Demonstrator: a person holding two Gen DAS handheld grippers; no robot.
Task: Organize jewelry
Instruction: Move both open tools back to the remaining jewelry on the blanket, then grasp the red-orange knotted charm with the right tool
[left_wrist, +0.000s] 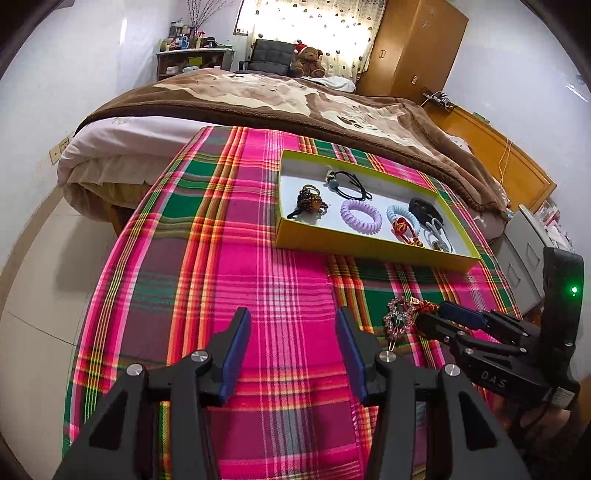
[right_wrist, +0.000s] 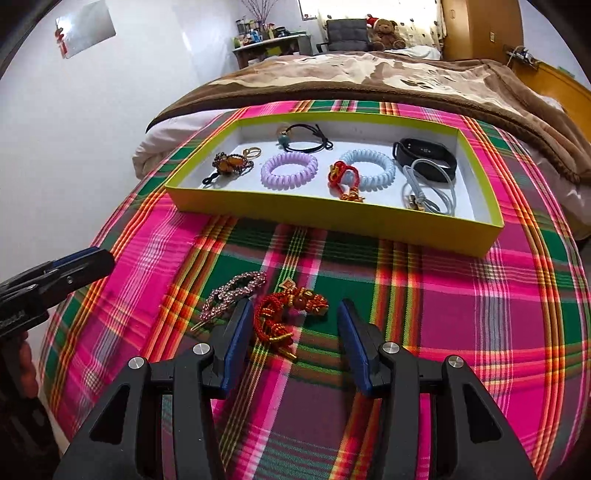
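The jewelry is split between two places: most of it lies in the yellow-rimmed tray (right_wrist: 325, 218) on the plaid-covered table (right_wrist: 461, 314), and two pieces remain on the cloth in front of the tray's near wall.

Inside the tray, going by size, I can see a black fitness band (right_wrist: 424, 157) at the right end, a grey cord (right_wrist: 432, 184) just beside it, a pale blue coil hair tie (right_wrist: 373, 168) with a red knotted charm (right_wrist: 341, 175) touching it, a lilac coil hair tie (right_wrist: 289, 170) near the middle, a black elastic hair tie (right_wrist: 306, 142) toward the far wall, and an amber beaded clip (right_wrist: 229, 166) at the left end.

In front of the tray, the red knotted ornament (right_wrist: 291, 314) and the pink rhinestone hair clip (right_wrist: 232, 295) lie side by side, touching or nearly so.

The right hand-held gripper (right_wrist: 291, 325) stands released with its jaws spread around the red ornament, so this looks like the pick-up step; next it needs to close on the knot without catching the clip at its left finger. The left hand-held gripper (left_wrist: 293, 339) is also released, holding nothing, over bare cloth to the left of the clip.

Only the right wrist view shows the ornament framed between jaws; the left wrist view mostly hides it behind the other tool, but shows the left jaws standing clear.
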